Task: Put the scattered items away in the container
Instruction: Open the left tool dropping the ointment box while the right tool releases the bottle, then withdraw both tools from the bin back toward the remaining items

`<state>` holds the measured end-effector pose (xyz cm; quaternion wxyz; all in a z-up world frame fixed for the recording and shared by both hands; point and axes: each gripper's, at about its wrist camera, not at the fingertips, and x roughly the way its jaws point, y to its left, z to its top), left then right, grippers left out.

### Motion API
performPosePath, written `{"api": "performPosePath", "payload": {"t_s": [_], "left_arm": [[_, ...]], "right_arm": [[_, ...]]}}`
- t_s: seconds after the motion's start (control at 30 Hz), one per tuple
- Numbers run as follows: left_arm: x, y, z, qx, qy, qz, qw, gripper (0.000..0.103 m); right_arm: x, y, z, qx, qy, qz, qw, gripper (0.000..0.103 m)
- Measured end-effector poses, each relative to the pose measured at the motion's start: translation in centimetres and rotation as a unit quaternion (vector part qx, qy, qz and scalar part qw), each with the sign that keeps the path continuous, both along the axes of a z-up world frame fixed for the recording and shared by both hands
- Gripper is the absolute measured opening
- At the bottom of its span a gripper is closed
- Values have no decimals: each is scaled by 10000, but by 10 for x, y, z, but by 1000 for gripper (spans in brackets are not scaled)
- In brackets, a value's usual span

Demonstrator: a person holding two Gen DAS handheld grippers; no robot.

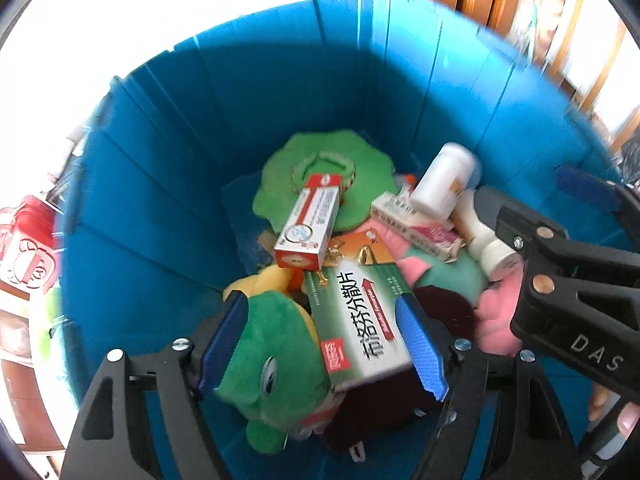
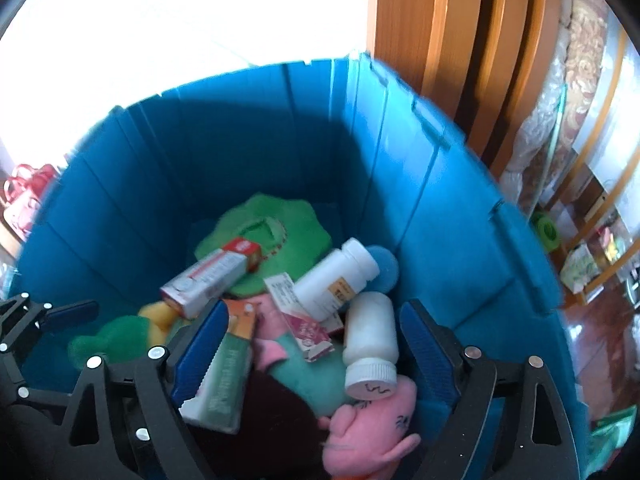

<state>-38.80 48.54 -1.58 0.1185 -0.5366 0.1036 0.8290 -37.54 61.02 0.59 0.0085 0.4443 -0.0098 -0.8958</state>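
Blue bin (image 1: pixel 168 184) on pale floor (image 2: pixel 160 20)

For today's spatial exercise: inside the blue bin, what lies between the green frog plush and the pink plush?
In the left wrist view, the green medicine box lies between the frog plush and the pink plush, over something dark.

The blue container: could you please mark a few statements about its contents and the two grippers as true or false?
1. The blue container is empty. False: it holds boxes, bottles and plush toys.
2. Two white bottles lie in it. True.
3. The right gripper is clamped on a bottle. False: its jaws stand open, gripping nothing.
4. A red-and-white box rests on a green plush piece. True.
5. The left gripper holds the green frog toy. False: its pads stand clear of it.
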Motion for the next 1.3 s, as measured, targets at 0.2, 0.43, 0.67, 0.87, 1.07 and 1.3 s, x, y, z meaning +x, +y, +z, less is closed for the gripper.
{"api": "performPosePath", "payload": {"t_s": [0.2, 0.43, 0.67, 0.87, 1.07, 1.3], "left_arm": [[43, -40, 70, 404, 692, -16, 9968, 76], [94, -115, 123, 815, 1408, 139, 9866, 87], [138, -205, 129, 1204, 1802, 267, 9759, 93], [178, -292, 117, 1113, 2384, 476, 9636, 93], [209, -371, 91, 871, 2906, 667, 9505, 93], [204, -445, 39, 1070, 2341, 1297, 9576, 93]], "right_arm": [[48, -28, 72, 56, 996, 177, 9948, 103], [107, -81, 126, -8, 1751, 413, 9837, 103], [163, -157, 130, -218, 2046, 639, 9765, 103], [200, -244, 115, -76, 2244, 505, 9732, 103], [222, -317, 80, -122, 2126, 456, 9760, 103], [211, -369, 29, -320, 1653, 690, 9833, 103]]}}
